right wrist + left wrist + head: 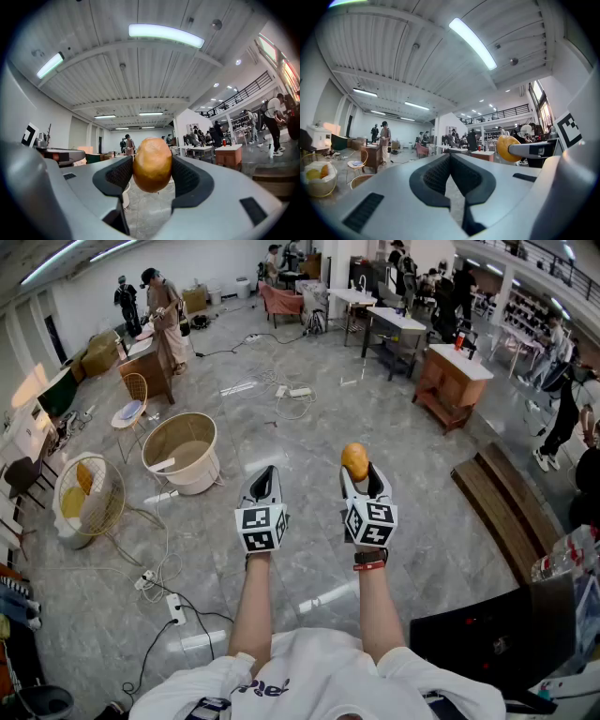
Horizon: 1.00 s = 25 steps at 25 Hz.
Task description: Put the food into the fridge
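Observation:
An orange-brown, egg-shaped piece of food (354, 461) sits between the tips of my right gripper (362, 474). In the right gripper view both pads press on the food (152, 164), which fills the gap of my right gripper (151, 174). My left gripper (263, 486) is held beside it at the same height, with its jaws closed together and nothing between them. The left gripper view shows my left gripper (451, 174) with its pads meeting, and the held food (507, 147) off to the right. No fridge is in view.
Both grippers are held up over a grey marble floor. A round tan basket (181, 452) and a wire basket with yellow fruit (88, 497) stand on the left. Cables and a power strip (176, 607) lie on the floor. A dark bench (506, 507) is on the right; people stand far behind.

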Motion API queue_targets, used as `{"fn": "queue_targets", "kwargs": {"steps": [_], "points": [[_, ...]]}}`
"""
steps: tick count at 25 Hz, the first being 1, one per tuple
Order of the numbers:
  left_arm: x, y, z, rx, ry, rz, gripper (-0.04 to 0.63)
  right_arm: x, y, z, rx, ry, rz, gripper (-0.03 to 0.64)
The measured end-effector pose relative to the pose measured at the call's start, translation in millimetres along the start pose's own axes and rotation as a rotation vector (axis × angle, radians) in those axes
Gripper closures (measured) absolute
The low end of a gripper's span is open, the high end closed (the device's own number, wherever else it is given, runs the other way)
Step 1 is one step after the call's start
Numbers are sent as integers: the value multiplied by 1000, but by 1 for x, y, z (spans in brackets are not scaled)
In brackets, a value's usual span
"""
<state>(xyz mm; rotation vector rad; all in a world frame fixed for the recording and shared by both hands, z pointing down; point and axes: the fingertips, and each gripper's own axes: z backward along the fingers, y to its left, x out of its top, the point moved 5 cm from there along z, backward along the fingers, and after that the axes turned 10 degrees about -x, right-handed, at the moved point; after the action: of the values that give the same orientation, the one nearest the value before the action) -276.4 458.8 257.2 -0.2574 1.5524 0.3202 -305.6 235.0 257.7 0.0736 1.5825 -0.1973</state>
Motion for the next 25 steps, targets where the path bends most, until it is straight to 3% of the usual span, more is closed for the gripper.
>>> {"fn": "queue_targets", "kwargs": {"steps": [6, 10, 20, 25], "points": [[2, -72, -42, -111, -11, -4, 577, 6, -82, 22, -80, -8, -12, 342], [1, -126, -61, -217, -20, 43, 577, 7, -141, 57, -180, -20, -42, 342], [-27, -215, -112, -506, 37, 36, 577, -19, -211, 103, -401, -20, -74, 342], [-16, -290, -136, -686, 65, 0, 577, -4, -258, 145, -561, -37, -100, 342]]}}
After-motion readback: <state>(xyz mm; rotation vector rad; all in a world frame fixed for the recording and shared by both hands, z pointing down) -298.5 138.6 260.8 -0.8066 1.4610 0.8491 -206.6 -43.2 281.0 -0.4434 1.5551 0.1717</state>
